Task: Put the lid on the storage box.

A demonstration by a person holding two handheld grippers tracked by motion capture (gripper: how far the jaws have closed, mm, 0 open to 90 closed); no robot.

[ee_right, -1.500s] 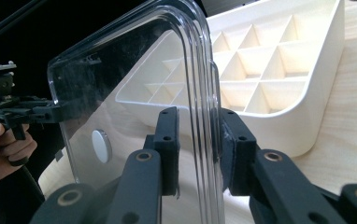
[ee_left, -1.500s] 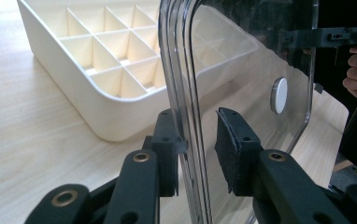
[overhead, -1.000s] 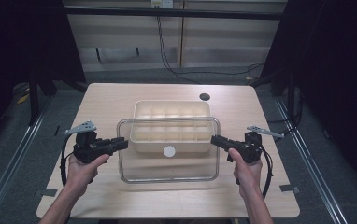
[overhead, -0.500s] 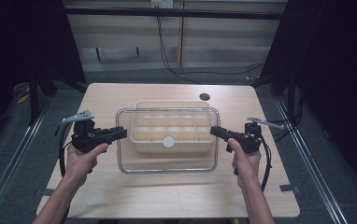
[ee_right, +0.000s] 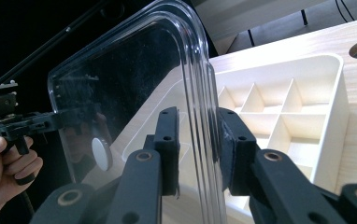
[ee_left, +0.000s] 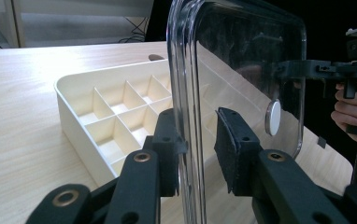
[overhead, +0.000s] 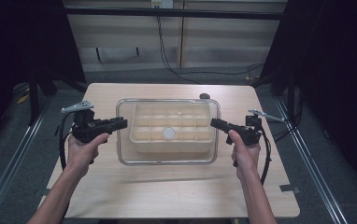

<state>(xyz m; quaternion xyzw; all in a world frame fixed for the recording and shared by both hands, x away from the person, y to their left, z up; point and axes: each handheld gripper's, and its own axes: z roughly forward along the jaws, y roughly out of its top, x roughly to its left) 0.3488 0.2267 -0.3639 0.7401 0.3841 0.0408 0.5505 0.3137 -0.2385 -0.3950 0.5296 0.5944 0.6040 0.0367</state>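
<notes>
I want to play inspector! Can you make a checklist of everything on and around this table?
Surface: pale wooden table, bare at the front.
Job's things: clear rectangular plastic lid with a small white round disc at its middle, held above a cream plastic tray with divided compartments.
Clutter: small dark round spot at the table's far edge; cannot tell what it is.
Grippers: left gripper and right gripper each have their jaws closed on an opposite lid edge.
Cables: black cable loops from the left gripper; more cables run along the back wall.
Surroundings: dark curtains, metal floor rails.
</notes>
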